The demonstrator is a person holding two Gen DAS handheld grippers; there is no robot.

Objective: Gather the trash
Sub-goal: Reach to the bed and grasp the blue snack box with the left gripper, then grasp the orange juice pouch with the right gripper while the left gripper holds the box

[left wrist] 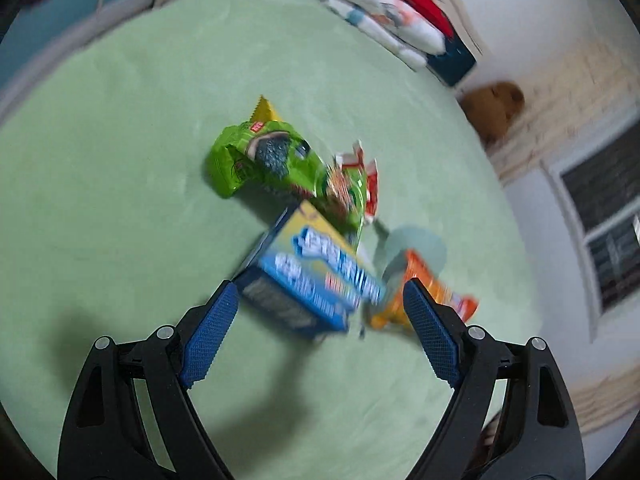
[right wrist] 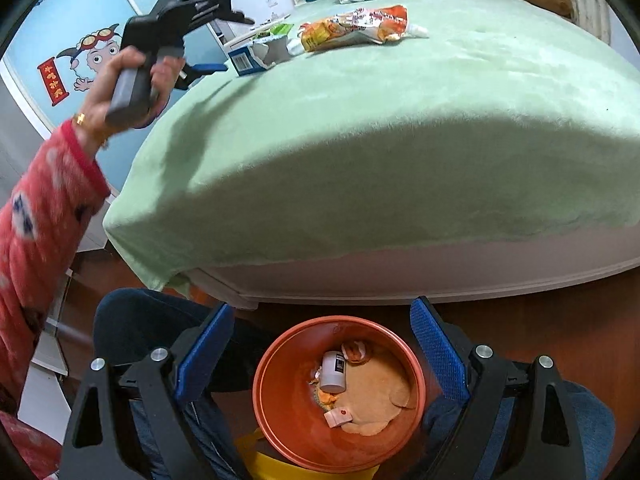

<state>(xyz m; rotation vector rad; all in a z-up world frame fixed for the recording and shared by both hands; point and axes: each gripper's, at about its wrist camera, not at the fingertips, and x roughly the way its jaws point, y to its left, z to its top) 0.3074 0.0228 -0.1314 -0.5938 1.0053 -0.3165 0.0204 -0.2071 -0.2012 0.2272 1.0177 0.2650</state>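
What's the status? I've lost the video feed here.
Left gripper open over blue box on green bed. Right gripper open, empty, above orange bin. Wrappers remain; nothing blocking.

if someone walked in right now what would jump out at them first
Probably the bright heap of snack litter on the green bedspread: a lime-green wrapper, a blue and yellow box and an orange packet, with the left hand-held gripper open above the box. Next, the orange bin on the floor by the bed, already holding a small white container, under the open right hand-held gripper.
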